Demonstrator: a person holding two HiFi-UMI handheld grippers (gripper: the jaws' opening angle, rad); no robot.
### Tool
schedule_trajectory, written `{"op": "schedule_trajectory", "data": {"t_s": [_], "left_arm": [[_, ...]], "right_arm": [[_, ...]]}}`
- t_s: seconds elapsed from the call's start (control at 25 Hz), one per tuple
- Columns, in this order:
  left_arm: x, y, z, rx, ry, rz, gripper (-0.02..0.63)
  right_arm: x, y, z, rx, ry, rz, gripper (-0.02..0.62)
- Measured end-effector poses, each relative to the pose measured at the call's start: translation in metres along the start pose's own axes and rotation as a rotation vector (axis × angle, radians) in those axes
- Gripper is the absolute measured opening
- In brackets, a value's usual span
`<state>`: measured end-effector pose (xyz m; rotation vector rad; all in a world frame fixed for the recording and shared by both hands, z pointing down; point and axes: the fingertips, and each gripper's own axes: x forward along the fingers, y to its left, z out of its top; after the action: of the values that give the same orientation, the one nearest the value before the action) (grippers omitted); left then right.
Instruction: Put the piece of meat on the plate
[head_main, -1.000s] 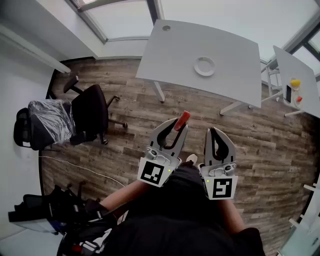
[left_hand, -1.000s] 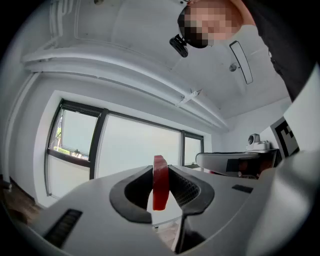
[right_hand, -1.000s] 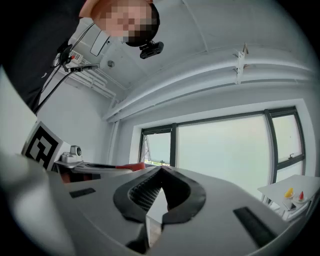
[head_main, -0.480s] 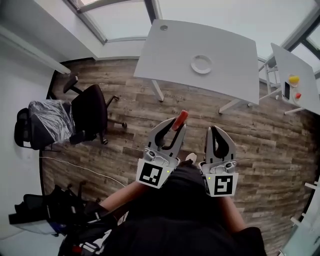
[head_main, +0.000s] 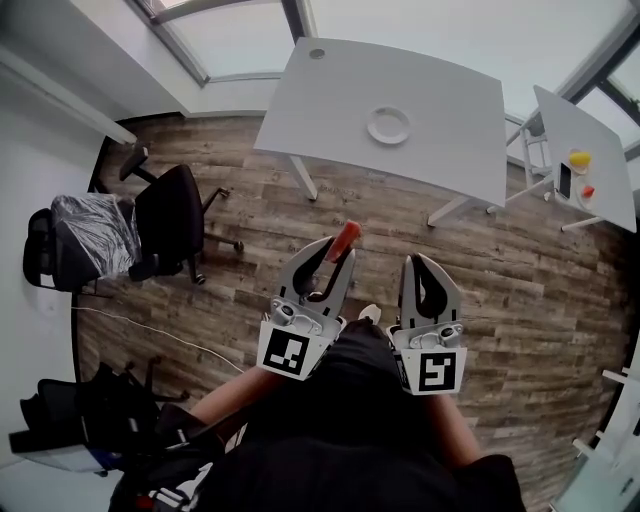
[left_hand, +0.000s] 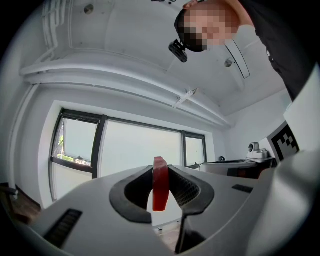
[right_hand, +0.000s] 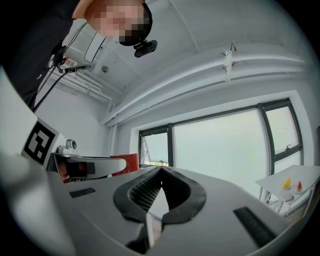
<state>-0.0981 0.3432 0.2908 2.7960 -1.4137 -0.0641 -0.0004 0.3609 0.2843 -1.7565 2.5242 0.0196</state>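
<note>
Although gripped and up off any support, not yet delivered. Roughly midway through, at a guess: pickup done, carry and set-down left. Far left, an office chair (head_main: 170, 220) on the wooden floor (head_main: 250, 190), no part of the job. Next along, left claw (head_main: 338, 252), pointing level, closed to a narrow gap on the piece of meat (head_main: 345, 238). Seen along its own jaws, pads pressed on the two flat faces of the red slice, upper edge poking above them, lower end hanging free below. Ahead, well apart from the meat, white surface (head_main: 450, 100) carrying the plate (head_main: 388, 125), bare as far as can be made out. Just beside the left claw, right claw (head_main: 420, 265), level too, tips pinched together with nothing between them — idle for now. Further right, second surface (head_main: 600, 185) with small yellow and red items (head_main: 578, 160), too small to name. Remaining, as judged: closing the distance to the plate, lowering the meat onto it, then opening the left claw.
</note>
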Motion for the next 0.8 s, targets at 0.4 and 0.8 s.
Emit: {"op": "schedule_trajectory", "data": {"t_s": [0.4,0.8], "left_arm": [[0.009,-0.01,-0.008,-0.034,-0.006,0.085,0.097],[0.042,-0.017,-0.017,-0.029,-0.017,0.037,0.097]], "right_arm": [[-0.019,-0.019,-0.011,-0.047,0.011,0.065,0.003],[-0.015,-0.047,-0.018,-0.041,0.014,0.025,0.003]]}}
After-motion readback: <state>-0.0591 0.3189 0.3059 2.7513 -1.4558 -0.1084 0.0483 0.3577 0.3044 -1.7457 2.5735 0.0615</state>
